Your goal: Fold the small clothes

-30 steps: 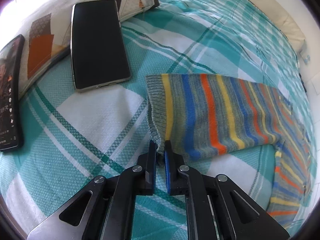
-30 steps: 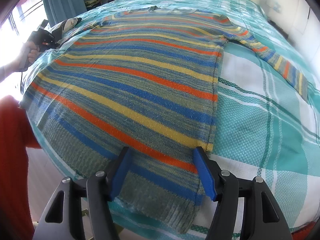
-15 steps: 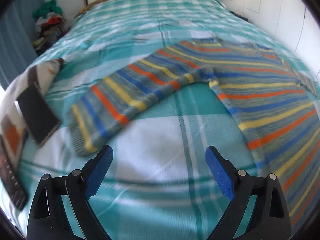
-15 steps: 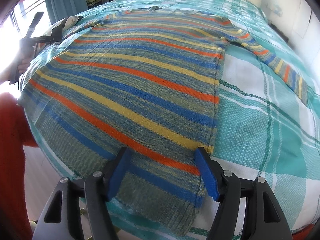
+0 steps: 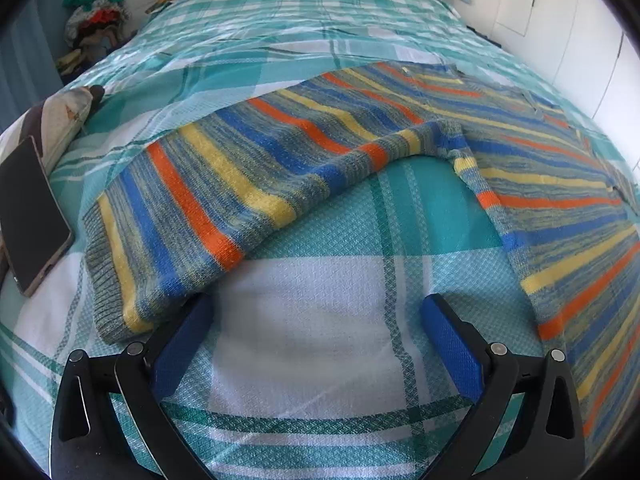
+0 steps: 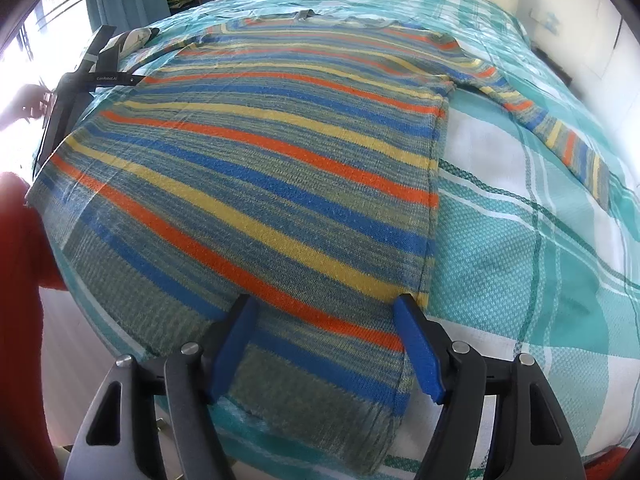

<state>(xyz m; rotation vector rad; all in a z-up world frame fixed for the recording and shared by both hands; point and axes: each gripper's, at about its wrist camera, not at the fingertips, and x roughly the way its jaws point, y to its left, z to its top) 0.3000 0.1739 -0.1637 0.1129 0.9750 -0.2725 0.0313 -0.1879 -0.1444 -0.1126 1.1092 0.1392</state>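
Striped sweater [image 6: 256, 184] lies flat on bed [image 6: 520, 264], sleeves out, no fold made yet. Left tongs [image 5: 316, 344] spread, empty; right tongs [image 6: 324, 348] spread over hem, not pinching.

Both low wrist views face up the bed [image 5: 320, 20], sharing the sweater [image 6: 260, 168].

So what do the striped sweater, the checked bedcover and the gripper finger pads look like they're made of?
Striped blue, orange and yellow sweater: knitted yarn, probably wool or acrylic; visible stitch rows and a ribbed cuff. Teal-and-white checked bedcover: woven cotton-like cloth, matte, with a diamond weave. Blue finger pads: likely rubber or plastic, finely textured.
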